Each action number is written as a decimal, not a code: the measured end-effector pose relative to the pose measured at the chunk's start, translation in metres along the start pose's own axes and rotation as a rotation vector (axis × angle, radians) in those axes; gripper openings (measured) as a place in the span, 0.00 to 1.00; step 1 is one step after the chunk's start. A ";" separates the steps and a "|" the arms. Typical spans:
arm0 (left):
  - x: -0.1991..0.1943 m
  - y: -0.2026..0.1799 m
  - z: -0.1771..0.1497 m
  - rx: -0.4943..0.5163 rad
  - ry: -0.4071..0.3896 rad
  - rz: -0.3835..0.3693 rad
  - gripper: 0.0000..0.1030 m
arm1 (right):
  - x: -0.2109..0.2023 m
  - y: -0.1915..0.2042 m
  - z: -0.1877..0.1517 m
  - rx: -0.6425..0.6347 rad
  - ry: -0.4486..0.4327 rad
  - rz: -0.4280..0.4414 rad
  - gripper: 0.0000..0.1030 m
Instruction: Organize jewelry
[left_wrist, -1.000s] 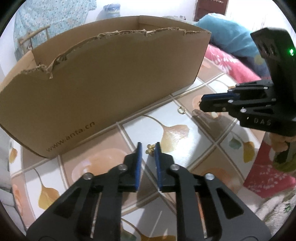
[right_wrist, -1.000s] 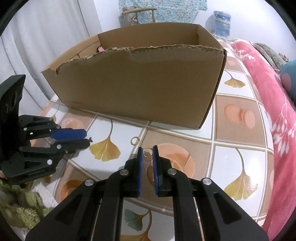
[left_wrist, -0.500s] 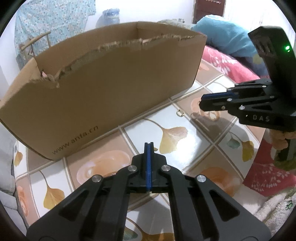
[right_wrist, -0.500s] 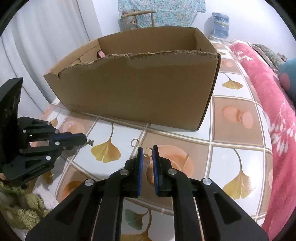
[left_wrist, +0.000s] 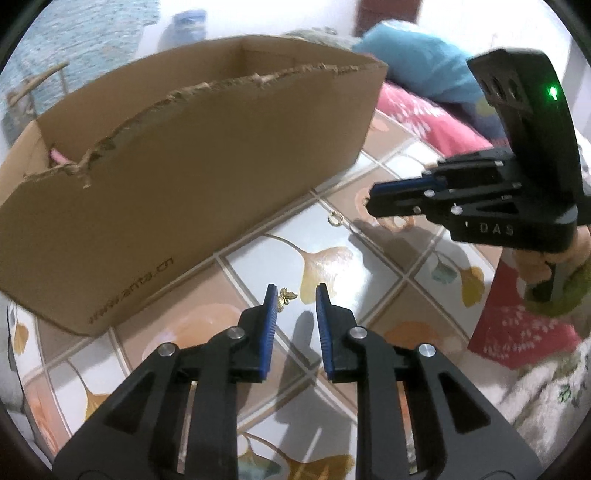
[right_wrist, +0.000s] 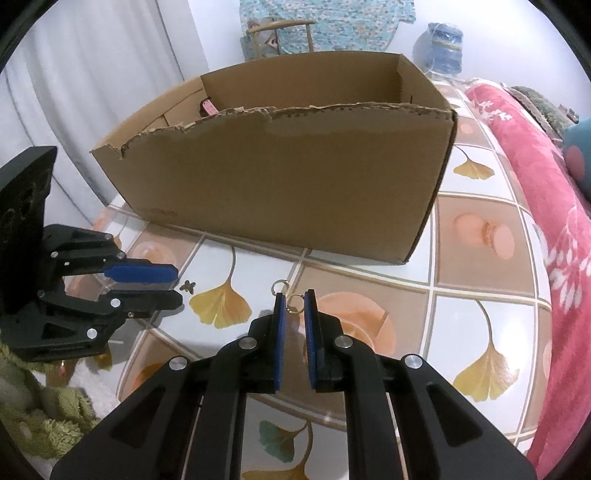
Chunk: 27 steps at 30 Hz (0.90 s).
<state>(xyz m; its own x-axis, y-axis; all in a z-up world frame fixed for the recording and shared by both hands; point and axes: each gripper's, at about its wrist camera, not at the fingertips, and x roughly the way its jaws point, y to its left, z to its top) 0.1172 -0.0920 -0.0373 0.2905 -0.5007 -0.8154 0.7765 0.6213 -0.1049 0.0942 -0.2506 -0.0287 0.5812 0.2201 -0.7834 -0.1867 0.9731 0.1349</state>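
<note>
Ginkgo-leaf tablecloth (right_wrist: 480, 280); red floral blanket (right_wrist: 546, 184) at its right edge; green fuzzy fabric (right_wrist: 33, 410) lower left.

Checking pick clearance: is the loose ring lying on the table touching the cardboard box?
Apart. In the right wrist view, the loose ring lies on the tablecloth, and a bare strip of tile pattern shows between it and the base of the cardboard box.

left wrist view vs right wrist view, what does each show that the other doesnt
Only the left wrist view: the printed web address on the box and the green light on the right tool.

Only the right wrist view: a small ring between the right tool's pads and the white curtain.

Both: the cardboard box, the gold butterfly charm, the loose ring, the tiled cloth and the left tool, whose jaws have just been opening.
</note>
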 end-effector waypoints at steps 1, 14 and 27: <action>0.002 0.000 0.002 0.018 0.010 -0.001 0.19 | 0.001 0.000 0.000 0.000 0.000 0.005 0.10; 0.020 -0.008 0.015 0.130 0.082 0.014 0.12 | 0.014 -0.009 -0.008 0.001 -0.002 0.061 0.10; 0.018 -0.018 0.011 0.195 0.093 0.034 0.07 | 0.012 -0.014 -0.010 0.014 -0.013 0.065 0.10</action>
<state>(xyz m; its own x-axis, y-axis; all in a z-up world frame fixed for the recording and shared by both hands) 0.1148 -0.1189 -0.0434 0.2723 -0.4183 -0.8665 0.8635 0.5035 0.0283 0.0960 -0.2618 -0.0457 0.5788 0.2837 -0.7646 -0.2135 0.9576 0.1936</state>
